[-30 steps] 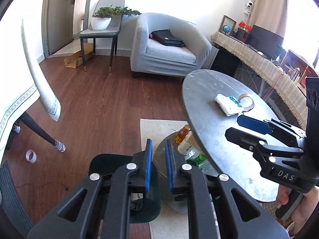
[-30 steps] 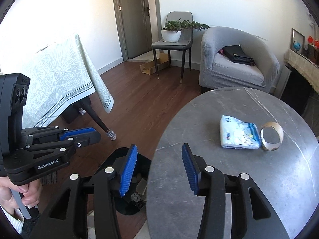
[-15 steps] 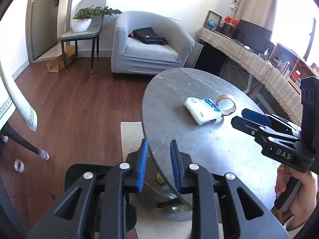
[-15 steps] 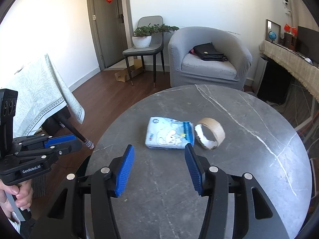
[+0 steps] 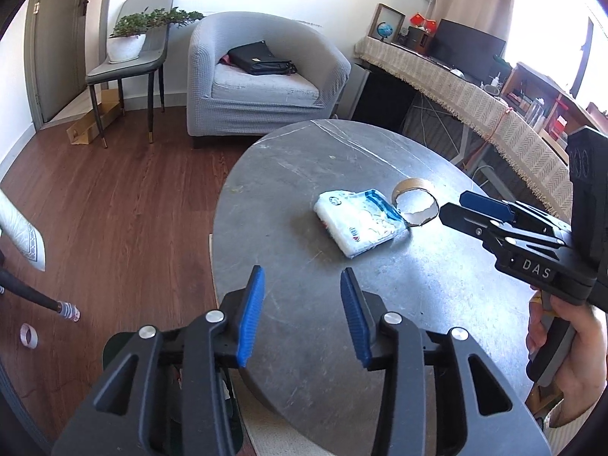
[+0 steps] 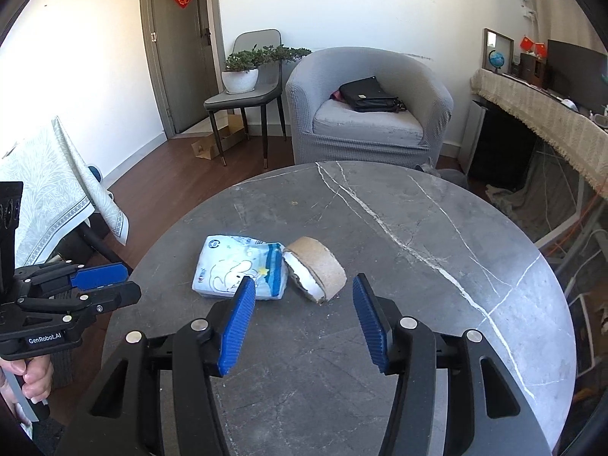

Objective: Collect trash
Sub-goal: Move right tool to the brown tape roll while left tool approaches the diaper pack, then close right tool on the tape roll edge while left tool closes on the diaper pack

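Far left, beyond the left gripper's fingers: a tablecloth corner hanging over the wood floor, a small ring of tape on the floor under it. A dark green bin sits below and behind the left finger, mostly hidden by the gripper body.

Left gripper: blue pads apart, nothing between them; jaws have just been opening. Tips hang over the near left part of the round grey table.

Ahead of the left gripper's fingers and a little to the right: a white-and-blue tissue pack lying flat on the table. Its right end touches a used-up cardboard tape ring, which lies tilted on its edge.

Right gripper: pads apart, empty; jaws have opened slightly further. In its own view the cardboard ring lies just ahead of the gap between the fingers, and the pack sits just beyond the left fingertip. Not touching either. In the left view this gripper comes in from the right, tips just beside the ring; the hand holds its grip.

Far side of the table: grey armchair with a black bag on the seat, chair with a potted plant to its left.
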Tool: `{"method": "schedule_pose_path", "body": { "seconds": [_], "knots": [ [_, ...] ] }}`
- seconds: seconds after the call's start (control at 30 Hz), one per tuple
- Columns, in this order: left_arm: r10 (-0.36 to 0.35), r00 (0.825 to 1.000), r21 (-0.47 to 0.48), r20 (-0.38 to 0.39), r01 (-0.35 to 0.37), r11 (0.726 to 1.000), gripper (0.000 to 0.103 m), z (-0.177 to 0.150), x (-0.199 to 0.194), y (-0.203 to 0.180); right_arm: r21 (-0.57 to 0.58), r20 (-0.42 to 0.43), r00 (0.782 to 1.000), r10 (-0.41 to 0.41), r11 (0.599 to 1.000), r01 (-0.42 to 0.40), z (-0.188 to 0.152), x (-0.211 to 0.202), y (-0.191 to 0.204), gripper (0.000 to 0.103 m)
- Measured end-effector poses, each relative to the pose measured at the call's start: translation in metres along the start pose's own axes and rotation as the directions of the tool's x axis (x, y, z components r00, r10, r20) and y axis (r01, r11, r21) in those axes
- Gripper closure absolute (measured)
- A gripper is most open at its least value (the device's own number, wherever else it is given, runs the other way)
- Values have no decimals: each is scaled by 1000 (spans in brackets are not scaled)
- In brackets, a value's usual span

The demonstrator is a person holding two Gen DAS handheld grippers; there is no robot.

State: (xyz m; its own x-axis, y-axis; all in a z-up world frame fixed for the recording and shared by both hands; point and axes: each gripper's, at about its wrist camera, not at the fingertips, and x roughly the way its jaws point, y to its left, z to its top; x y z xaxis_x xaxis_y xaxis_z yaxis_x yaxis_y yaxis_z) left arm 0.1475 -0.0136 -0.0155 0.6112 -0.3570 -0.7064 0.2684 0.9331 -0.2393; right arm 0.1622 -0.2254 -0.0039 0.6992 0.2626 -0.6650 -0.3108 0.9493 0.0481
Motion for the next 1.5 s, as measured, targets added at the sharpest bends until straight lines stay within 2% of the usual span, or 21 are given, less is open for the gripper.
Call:
{"method": "schedule_pose_path", "body": {
  "seconds": [0.13,0.33,0.6,0.67,0.7,1.0,1.2,1.4,1.5],
  "knots": [
    [-13,1000,23,-22,13,1000,57,4,11,-5,9,-13,1000,4,1000,-4,4,9,-5,49],
    [-75,996,-6,-54,75,997,55,9,24,-4,-24,-28,999,21,999,-21,11,25,-2,49],
    [-104,991,56,-86,109,993,48,10,29,-17,-10,-38,999,28,1000,-28,15,43,0,49],
    [-114,990,45,-85,118,992,46,10,29,-17,-7,-41,999,32,999,-32,16,44,0,53],
    [-118,989,42,-85,122,992,46,10,29,-17,-5,-45,998,33,999,-34,16,44,0,60],
    [-103,992,41,-78,107,993,42,12,32,-24,18,-48,997,53,998,-52,15,45,-5,83],
    [-81,993,45,-82,85,995,38,15,43,-34,30,-33,997,67,997,-66,14,38,-14,83],
    [-76,994,1,-84,76,997,33,20,54,-45,57,-14,997,79,995,-78,12,26,-32,83],
    [-44,996,-8,-82,44,999,25,20,58,-50,71,-5,997,82,994,-82,9,20,-40,83]
  ]
}}
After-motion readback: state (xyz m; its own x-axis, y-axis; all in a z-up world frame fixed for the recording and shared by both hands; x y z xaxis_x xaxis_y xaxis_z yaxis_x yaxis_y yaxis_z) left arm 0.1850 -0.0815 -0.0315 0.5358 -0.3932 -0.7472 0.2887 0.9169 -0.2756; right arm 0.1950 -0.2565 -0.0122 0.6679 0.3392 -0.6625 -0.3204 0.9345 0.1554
